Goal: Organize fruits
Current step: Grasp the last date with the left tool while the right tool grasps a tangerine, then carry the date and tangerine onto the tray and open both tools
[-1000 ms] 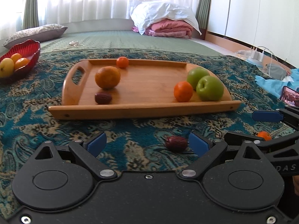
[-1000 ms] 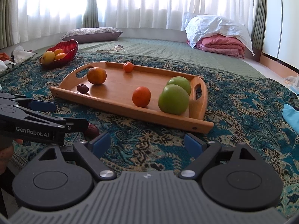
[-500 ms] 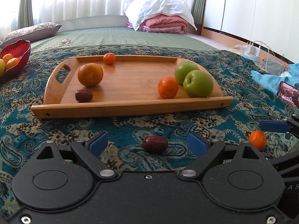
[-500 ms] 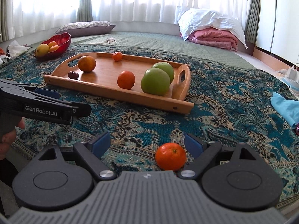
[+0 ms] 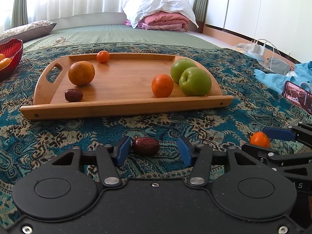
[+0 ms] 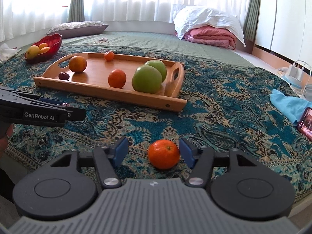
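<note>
I am at the gathering step, I judge: two stray fruits lie on the patterned blanket (image 5: 58,136) short of the wooden tray (image 5: 124,108), and each of my grippers is set around one of them with nothing yet held. The next move, as I read it, calls for closing each pair of pads gently and evenly, then lifting over the tray's near rim without knocking the fruit already there. Counting from large to small: one tray, and on it two green apples (image 5: 195,81), one big orange (image 5: 81,73), two small tangerines, one in front (image 5: 162,85) and one at the far rim (image 5: 103,56), and one dark date (image 5: 73,95). Off to the side sits one red bowl (image 6: 50,42) with a few yellow-orange fruits; their exact number I cannot tell. On the blanket, my right gripper (image 6: 154,153) stands about half open around a loose tangerine (image 6: 163,154), which sits near the right pad, though I cannot tell whether it touches. My left gripper (image 5: 154,151) is likewise half open around a loose date (image 5: 145,146), which lies just beside the left pad.
</note>
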